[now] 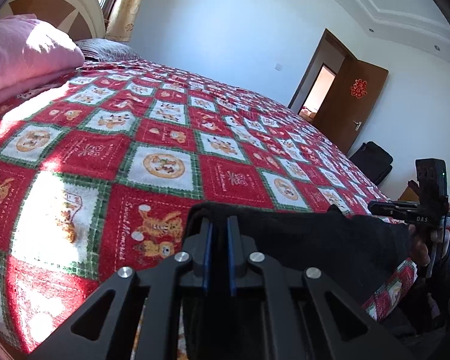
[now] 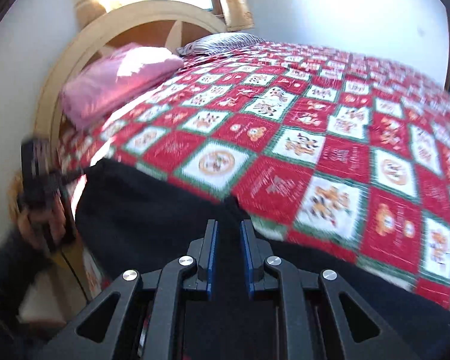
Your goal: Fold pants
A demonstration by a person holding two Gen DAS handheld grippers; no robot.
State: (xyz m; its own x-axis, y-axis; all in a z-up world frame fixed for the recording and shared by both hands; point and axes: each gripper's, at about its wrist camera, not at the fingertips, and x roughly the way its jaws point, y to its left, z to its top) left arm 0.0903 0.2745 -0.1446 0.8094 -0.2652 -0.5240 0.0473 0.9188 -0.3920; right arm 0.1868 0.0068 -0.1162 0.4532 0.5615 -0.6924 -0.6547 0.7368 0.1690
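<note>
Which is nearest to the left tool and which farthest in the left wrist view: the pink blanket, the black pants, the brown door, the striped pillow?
1. Black pants: clamped in the left tool, at the near bed edge.
2. Pink blanket: folded, upper left on the bed.
3. Striped pillow: just behind the blanket, by the headboard.
4. Brown door: past the bed's far side, upper right.

"DAS" in white letters on the right gripper (image 1: 417, 214), seen from the left wrist. Bedspread (image 1: 165, 138): red square near the left gripper reads "Sweet Memories" in cursive, beside a tiger print; other red squares carry a white double-happiness sign. Red double-happiness sign on the brown door (image 1: 358, 88). Right wrist view is too blurred to read the bedspread text.
</note>
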